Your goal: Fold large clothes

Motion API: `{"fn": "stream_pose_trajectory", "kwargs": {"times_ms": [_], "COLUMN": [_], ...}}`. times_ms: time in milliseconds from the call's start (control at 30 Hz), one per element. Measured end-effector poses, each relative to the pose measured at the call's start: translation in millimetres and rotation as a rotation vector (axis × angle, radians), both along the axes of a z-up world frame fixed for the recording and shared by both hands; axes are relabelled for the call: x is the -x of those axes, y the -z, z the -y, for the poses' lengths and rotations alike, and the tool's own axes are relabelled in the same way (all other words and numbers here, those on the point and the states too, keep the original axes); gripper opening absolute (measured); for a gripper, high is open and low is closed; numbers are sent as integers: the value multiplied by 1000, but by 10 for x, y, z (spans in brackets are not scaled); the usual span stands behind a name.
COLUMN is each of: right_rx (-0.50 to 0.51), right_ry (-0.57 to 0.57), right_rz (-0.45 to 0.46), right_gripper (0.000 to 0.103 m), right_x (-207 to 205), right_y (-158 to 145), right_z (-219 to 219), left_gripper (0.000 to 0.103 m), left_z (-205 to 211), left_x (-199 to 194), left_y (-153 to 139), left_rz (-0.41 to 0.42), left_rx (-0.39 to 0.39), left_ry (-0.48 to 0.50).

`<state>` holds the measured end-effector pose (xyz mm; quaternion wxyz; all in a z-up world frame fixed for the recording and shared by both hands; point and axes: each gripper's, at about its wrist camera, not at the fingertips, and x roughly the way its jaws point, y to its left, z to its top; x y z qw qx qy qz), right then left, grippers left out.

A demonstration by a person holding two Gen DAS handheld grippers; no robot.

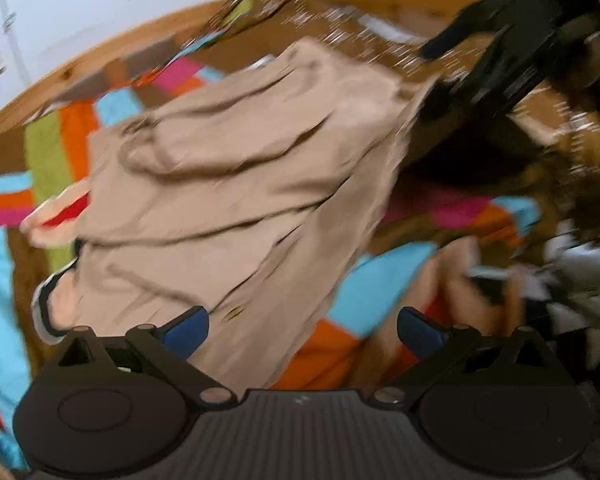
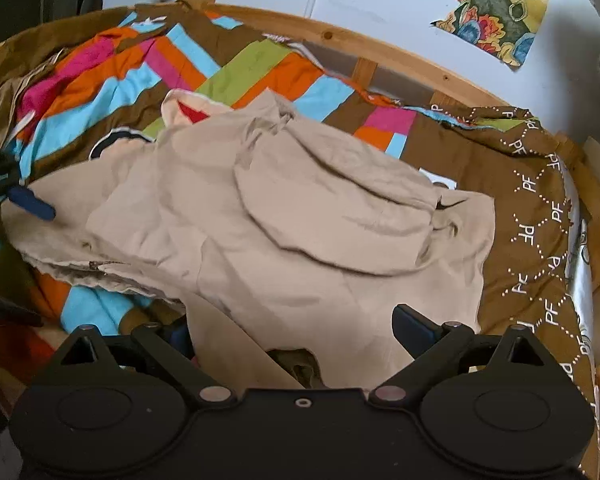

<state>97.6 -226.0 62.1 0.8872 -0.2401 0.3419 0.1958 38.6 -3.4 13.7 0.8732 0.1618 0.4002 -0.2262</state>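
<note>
Beige hoodie (image 2: 268, 216) lies rumpled on the quilt (image 2: 100, 68) across the bed, hood flopped over the body, red lining showing at a cuff. My right tool (image 2: 292, 334) sits low at the near hem, blue fingers spread wide, cloth lying between them but not pinched. My left tool (image 1: 302, 330) is also spread open, hem cloth passing between its fingers, nothing clamped as far as I can tell; left view is heavily blurred. In the right view the left tool's blue fingertip (image 2: 32, 202) rests at the hoodie's left edge.

Progress: early, I judge. Hoodie is laid roughly flat but wrinkled, one hem corner turned under, no clean fold visible. Left to do: smooth it, fold sleeves in, fold body over. Wooden bed frame (image 2: 384, 50) and wall pictures (image 2: 496, 4) behind.
</note>
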Motion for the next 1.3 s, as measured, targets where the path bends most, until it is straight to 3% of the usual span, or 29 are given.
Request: {"fn": "stream_pose_trajectory", "kwargs": {"times_ms": [167, 233, 267, 333, 500, 600, 700, 833, 1000, 1133, 1300], "right_rx": [-15, -40, -48, -62, -39, 42, 127, 158, 169, 208, 221], "right_ry": [1, -8, -15, -44, -136, -147, -96, 43, 141, 166, 150], "right_rz": [15, 28, 34, 42, 31, 32, 103, 171, 227, 190, 219], "right_gripper": [93, 89, 88, 85, 81, 80, 78, 69, 75, 75, 64], "right_x": [-18, 40, 88, 224, 647, 822, 946, 1013, 1140, 1160, 1201], "right_y": [-24, -16, -4, 46, 294, 494, 645, 692, 730, 921, 942], "right_z": [8, 31, 40, 62, 66, 0, 42, 275, 522, 565, 488], "left_gripper": [76, 54, 46, 21, 17, 16, 16, 16, 16, 17, 16], "left_z": [-228, -330, -389, -484, -483, -439, -495, -537, -512, -540, -571], "left_x": [-185, -199, -202, -216, -265, -300, -332, -331, -343, -371, -467], "left_y": [38, -19, -66, -156, -294, -318, -334, -335, -323, -328, -446], "left_rz": [0, 16, 30, 50, 142, 159, 141, 133, 132, 122, 103], "left_rx": [-73, -62, -33, 40, 90, 99, 139, 162, 156, 175, 212], "left_ry": [-123, -125, -132, -146, -156, -174, -198, -213, -207, -218, -246]}}
